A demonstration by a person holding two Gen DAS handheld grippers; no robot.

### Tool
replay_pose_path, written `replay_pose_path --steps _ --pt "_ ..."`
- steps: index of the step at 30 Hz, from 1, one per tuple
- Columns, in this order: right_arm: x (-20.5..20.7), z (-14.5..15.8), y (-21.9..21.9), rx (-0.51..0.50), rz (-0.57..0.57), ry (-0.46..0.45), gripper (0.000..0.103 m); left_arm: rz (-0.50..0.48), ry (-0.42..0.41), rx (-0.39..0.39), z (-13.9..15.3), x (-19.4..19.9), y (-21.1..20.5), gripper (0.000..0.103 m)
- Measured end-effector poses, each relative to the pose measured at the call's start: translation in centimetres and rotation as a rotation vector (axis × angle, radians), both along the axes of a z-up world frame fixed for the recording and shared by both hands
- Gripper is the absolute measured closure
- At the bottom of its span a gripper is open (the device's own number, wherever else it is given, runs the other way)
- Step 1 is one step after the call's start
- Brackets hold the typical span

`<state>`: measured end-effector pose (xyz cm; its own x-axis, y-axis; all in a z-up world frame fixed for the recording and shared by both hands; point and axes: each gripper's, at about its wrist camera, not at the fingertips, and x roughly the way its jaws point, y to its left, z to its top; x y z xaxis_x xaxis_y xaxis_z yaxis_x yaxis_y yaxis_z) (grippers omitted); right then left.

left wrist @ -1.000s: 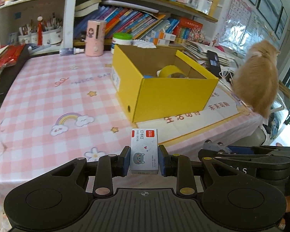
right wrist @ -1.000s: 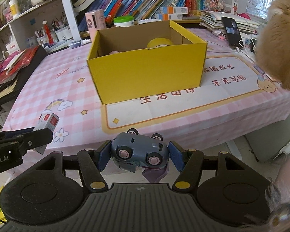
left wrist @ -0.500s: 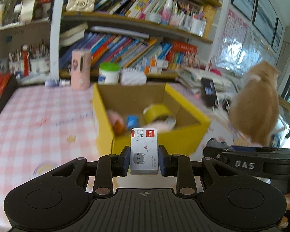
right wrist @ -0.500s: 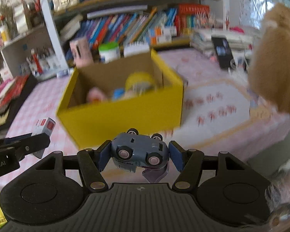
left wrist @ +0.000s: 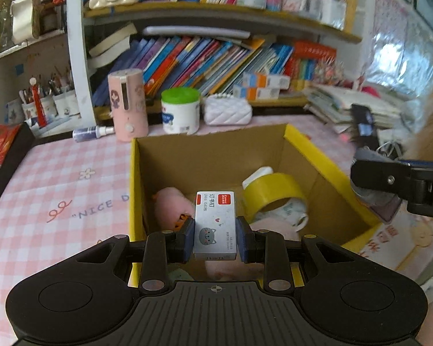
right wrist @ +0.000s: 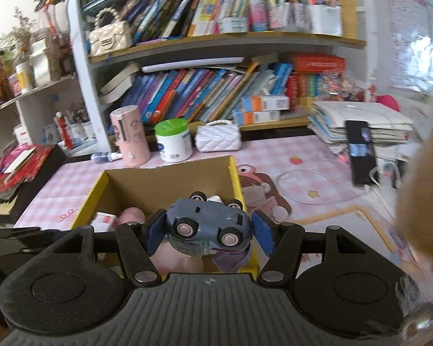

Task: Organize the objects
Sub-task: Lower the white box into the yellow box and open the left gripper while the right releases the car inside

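Note:
My left gripper (left wrist: 215, 235) is shut on a small white staple box (left wrist: 215, 225) with a red label and a cat drawing, held over the open yellow cardboard box (left wrist: 134, 190). Inside that box lie a roll of yellow tape (left wrist: 274, 191), a pink soft toy (left wrist: 170, 206) and a white cup. My right gripper (right wrist: 207, 232) is shut on a blue-grey toy car (right wrist: 207, 226), wheels toward the camera, above the near right part of the yellow box (right wrist: 238, 178). The right gripper's arm (left wrist: 401, 183) shows at the right of the left wrist view.
The pink checked tablecloth (left wrist: 57, 184) carries a pink cylinder (left wrist: 127, 105), a green-lidded white tub (left wrist: 180, 111), a white quilted purse (left wrist: 227, 111) and a spray bottle (left wrist: 91, 130) behind the box. Full bookshelves stand behind. A phone (right wrist: 360, 151) and orange fur (right wrist: 418, 178) are on the right.
Both grippers moved forward from the table's near edge to over the yellow box, still holding the staple box and toy car. The box interior now fills the lower views.

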<state>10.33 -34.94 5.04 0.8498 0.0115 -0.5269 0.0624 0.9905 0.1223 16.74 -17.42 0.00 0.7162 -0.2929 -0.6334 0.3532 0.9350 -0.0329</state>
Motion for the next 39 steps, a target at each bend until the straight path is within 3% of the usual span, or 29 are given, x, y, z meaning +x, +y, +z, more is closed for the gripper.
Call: replay_pose_path --steps 9,13,17,23,27,30,39 --pt "3.2 -1.6 0.1 -0.009 0.139 0.05 0.042 0.048 0.051 0.064 -2.2 1.3 -1.5 0.074" --pt "3.9 -2.3 -0.2 0.005 0.158 0.065 0.042 0.061 0.013 0.077 -1.9 1.1 -1.8 0.072" --pt "4.3 -3.1 -0.6 0.027 0.168 0.08 0.042 0.099 -0.043 0.039 -0.6 0.3 -1.3 0.055" --pt "4.8 -3.7 -0.9 0.036 0.174 0.086 0.042 0.112 -0.13 0.033 1.5 -2.3 -0.3 0.051" --pt "5.5 -4.7 -0.3 0.038 0.195 0.111 0.042 0.153 -0.178 0.044 2.7 -4.3 0.5 0.034" --pt "6.5 -5.0 0.8 0.028 0.249 0.111 0.042 0.188 -0.193 0.023 3.5 -5.4 1.9 0.026" --pt "9.3 -6.1 5.7 -0.134 0.373 0.067 0.042 0.373 -0.188 0.005 4.2 -7.2 6.0 0.021"
